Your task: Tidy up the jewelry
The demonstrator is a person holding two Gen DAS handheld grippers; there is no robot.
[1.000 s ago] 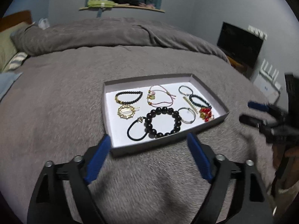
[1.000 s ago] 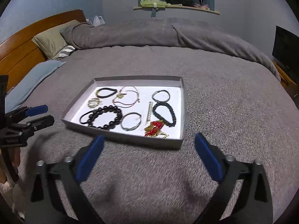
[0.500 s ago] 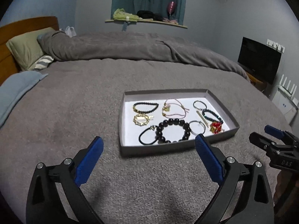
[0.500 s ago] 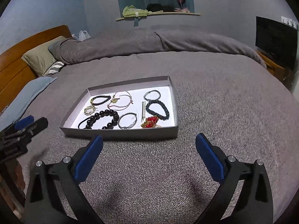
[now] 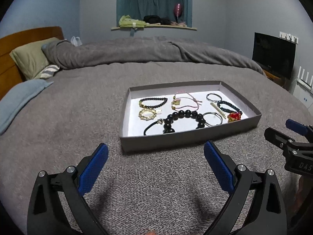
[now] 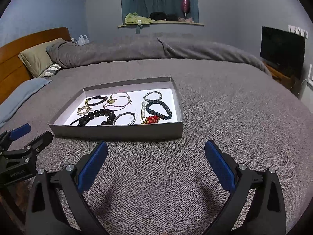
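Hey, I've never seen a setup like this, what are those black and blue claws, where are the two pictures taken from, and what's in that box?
Each claw is a hand-held gripper with a camera looking along its fingers. One picture is from the left gripper, the other from the right gripper. Both are open and hold nothing. They hover over a grey bedspread short of a shallow grey box. It holds jewelry: a big black bead bracelet, a red beaded piece, a gold ring-shaped piece and thin bangles.

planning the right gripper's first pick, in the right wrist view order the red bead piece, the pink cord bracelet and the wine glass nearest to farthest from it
1. red bead piece, tray's near right corner, closest to the right gripper.
2. pink cord bracelet, toward the tray's back.
3. wine glass, on the window ledge.
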